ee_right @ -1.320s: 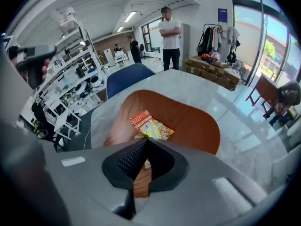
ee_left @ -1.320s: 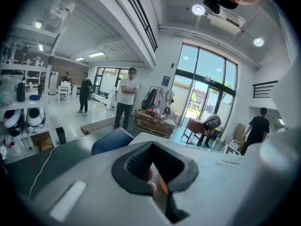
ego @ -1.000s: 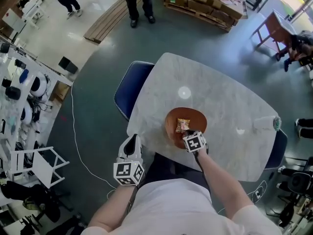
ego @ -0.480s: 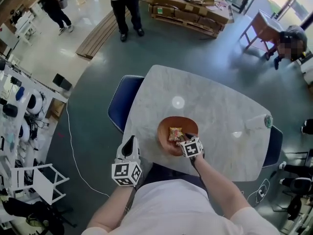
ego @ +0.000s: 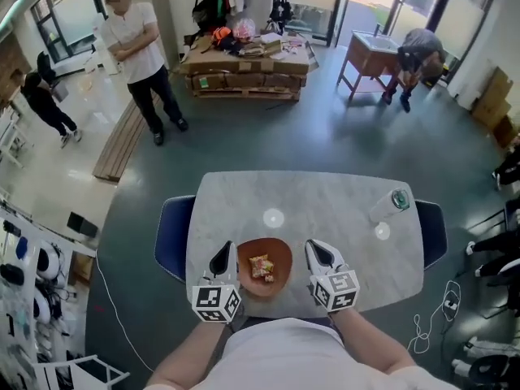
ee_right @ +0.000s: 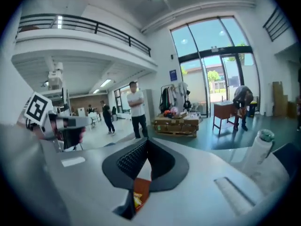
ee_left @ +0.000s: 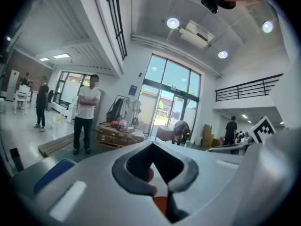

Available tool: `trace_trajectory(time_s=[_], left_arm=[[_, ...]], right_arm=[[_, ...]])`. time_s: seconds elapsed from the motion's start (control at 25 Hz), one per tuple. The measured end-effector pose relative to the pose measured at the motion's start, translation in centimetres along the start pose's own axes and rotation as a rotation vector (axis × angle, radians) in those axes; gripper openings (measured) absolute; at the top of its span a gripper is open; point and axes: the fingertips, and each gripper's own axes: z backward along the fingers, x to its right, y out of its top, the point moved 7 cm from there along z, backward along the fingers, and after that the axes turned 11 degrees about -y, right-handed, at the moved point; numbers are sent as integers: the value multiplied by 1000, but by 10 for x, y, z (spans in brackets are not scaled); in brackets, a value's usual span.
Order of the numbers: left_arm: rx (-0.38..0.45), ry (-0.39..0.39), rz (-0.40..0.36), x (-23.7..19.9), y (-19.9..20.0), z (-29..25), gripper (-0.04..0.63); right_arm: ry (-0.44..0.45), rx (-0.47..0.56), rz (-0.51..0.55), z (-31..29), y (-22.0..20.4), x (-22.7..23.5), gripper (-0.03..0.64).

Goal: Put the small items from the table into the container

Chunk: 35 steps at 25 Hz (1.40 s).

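The desk (ego: 349,210) is white marble with faint grey veining. The bowl (ego: 281,253) is a burnt orange-brown, and the packet (ego: 262,267) in it is yellow, orange and red. The left tongs (ego: 225,247) and right tongs (ego: 312,245) are light grey with black textured pads. Each bears a cube (ego: 215,302) patterned with black-and-white square markers. The chairs (ego: 169,238) are dark blue, the floor (ego: 244,136) a dull blue-grey. The bottle (ego: 383,209) is pale with a green cap.
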Motion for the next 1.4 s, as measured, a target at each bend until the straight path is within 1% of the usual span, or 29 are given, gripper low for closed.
trace_trajectory(time_s=[0.12,0.2,0.32,0.44,0.6,0.88,1.2,1.4], left_arm=[[32,-109,-50,30,23,-28,5],[51,-168,-74,48,35,-43,5],[38,-219,-79,74,34,-54,5],[14,-254,-69,91,25,-56,5],[11,-281,-74,96,24,-56,5],[-1,-291,-95,94,22,-58,5],[-19,-311,-97,99,15,-63,5],[-39,-317,-101,101,10,-64,5]], right_arm=[[-72,134,-71,35,33,23,28],[-110,202,-118,50,46,33,28],[-113,252,-141,68,52,41,28],[-114,224,-121,74,40,41,28],[-120,179,-71,69,32,35,28],[-125,186,-33,68,30,30,26],[-148,163,-39,71,22,35,26],[-159,160,-22,74,16,36,26]])
